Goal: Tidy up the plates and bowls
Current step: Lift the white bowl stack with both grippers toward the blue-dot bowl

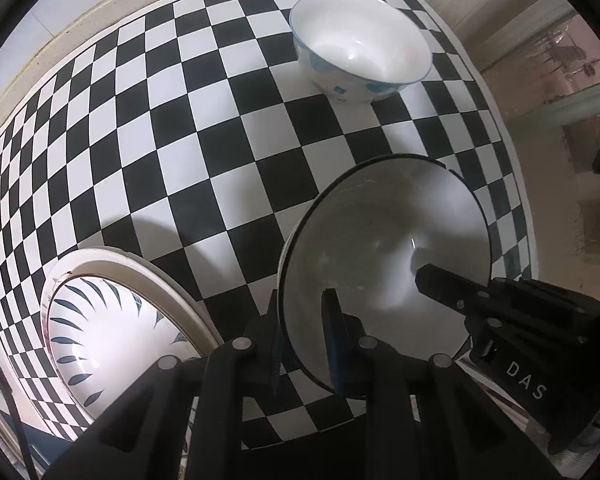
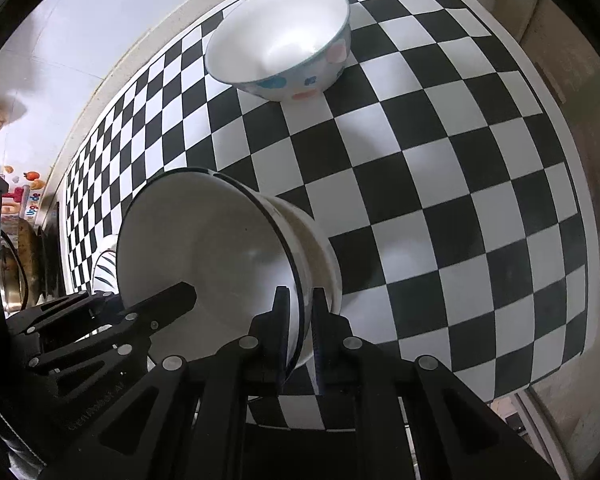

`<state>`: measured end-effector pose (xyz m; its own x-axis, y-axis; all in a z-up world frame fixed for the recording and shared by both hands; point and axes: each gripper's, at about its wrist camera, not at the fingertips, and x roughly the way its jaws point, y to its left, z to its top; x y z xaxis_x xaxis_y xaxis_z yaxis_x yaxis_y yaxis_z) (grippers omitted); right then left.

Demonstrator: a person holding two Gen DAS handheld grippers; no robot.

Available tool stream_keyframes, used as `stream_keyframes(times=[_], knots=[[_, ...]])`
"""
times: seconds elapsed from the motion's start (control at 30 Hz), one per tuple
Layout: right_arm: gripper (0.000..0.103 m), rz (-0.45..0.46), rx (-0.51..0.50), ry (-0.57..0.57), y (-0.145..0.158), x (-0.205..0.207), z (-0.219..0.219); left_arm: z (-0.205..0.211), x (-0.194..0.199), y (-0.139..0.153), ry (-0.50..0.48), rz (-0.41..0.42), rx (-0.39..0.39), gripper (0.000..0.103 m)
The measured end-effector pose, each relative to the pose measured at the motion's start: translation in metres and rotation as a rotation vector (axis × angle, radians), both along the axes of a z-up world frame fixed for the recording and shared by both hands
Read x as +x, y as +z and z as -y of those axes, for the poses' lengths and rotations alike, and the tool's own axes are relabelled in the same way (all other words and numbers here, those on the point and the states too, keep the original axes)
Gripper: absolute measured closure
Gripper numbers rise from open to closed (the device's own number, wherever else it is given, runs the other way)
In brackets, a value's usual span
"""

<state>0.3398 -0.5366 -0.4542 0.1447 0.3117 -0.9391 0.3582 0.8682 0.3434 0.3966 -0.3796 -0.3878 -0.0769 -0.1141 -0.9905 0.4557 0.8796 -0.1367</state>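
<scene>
A white bowl with a thin black rim (image 1: 380,248) (image 2: 204,248) hangs tilted just above the checkered cloth, held from two sides. My left gripper (image 1: 304,304) is shut on its near rim, one finger inside and one outside. My right gripper (image 2: 301,296) is shut on the opposite rim in the same way. Its inner finger (image 1: 440,284) shows inside the bowl in the left wrist view. A second white bowl seems nested under the held one. Farther back on the cloth, a white bowl with blue and pink spots (image 1: 360,48) (image 2: 284,40) stands upright.
A plate with a blue leaf pattern (image 1: 84,320) (image 2: 104,264) lies on a larger cream plate (image 1: 148,268) at the left. The black-and-white checkered cloth (image 1: 160,140) (image 2: 460,200) ends at the table's right edge. Kitchen clutter sits beyond the far left.
</scene>
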Motion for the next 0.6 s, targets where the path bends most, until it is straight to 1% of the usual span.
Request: stream_keyframes(times=[0.23,0.37,0.53,0.6], knots=[[0.091,-0.026,-0.01,0.033,-0.006,0.008,-0.006,0.006,0.001,-0.003,0.003,0.018,0.017,0.087],[0.091,-0.036,-0.011,0.038,-0.008,0.01,-0.007,0.009,-0.002,-0.005,-0.005,0.028,0.045,0.087],[0.091,-0.047,-0.022,0.044,-0.007,0.014,-0.007,0.008,-0.002,-0.016,0.012,-0.014,0.044,0.087],[0.091,-0.05,-0.028,0.049,-0.006,0.015,-0.007,0.008,-0.003,-0.018,0.01,-0.015,0.046,0.087]])
